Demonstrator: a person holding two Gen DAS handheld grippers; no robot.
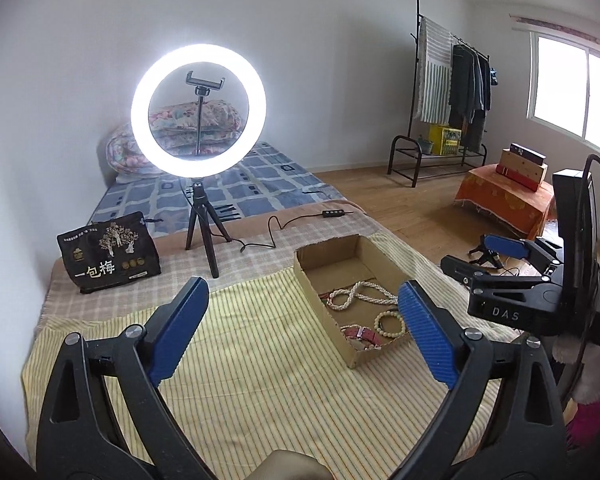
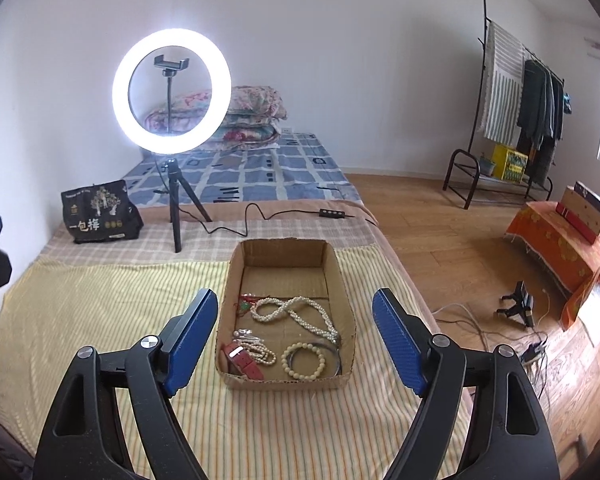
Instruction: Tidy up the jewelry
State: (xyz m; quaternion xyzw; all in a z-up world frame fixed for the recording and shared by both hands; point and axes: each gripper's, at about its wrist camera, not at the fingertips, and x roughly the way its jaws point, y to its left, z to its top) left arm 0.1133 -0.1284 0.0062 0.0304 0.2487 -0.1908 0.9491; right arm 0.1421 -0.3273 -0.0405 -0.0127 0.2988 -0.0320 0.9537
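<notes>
Brown cardboard box (image 2: 342,280), white pearl necklace (image 2: 296,314), red watch strap (image 2: 244,362), yellow striped cloth (image 2: 100,320), blue checked bedsheet (image 2: 260,168)

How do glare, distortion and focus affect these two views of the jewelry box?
Left wrist view: the ring light blows out to pure white, the window is overexposed, and fisheye bends the walls; the cardboard box stays sharp. Right wrist view: same ring light glare and curved edges, dark corner vignetting, yet the pearl necklace and bead bracelet read clearly.
</notes>
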